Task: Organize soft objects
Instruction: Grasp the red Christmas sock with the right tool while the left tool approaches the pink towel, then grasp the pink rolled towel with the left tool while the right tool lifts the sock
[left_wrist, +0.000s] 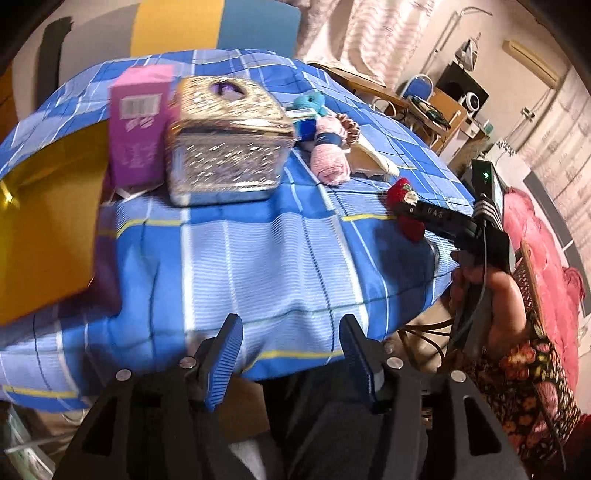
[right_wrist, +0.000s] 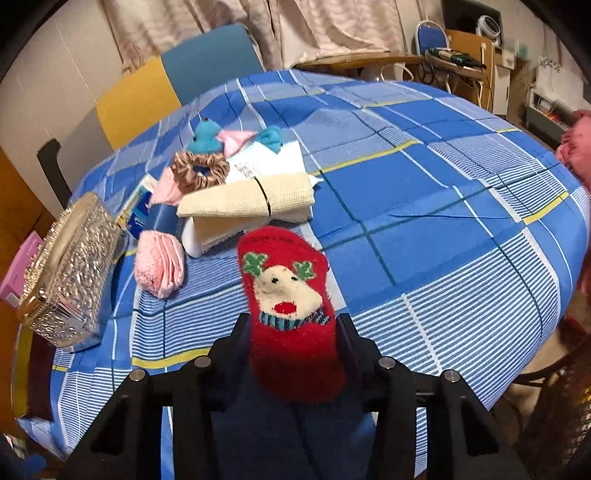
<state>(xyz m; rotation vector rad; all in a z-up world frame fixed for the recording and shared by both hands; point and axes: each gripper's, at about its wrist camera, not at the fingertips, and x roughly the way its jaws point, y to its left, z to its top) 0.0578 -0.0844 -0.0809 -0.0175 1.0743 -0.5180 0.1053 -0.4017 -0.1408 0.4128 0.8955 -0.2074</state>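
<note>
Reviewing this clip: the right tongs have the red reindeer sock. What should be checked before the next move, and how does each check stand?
1. Right tongs shut on the red sock: ok, fingers press both its sides.
2. Sock lifted off the blue plaid cloth: cannot tell; its far end may touch.
3. Left tongs open and empty: ok, nothing between the fingers.
4. Left tongs apart from the glittery box: ok, bare cloth lies between.
5. Soft pile visible as a destination: ok, pink rolled sock, cream folded cloth and scrunchie lie together.
6. Open container for the sock: cannot tell.
</note>
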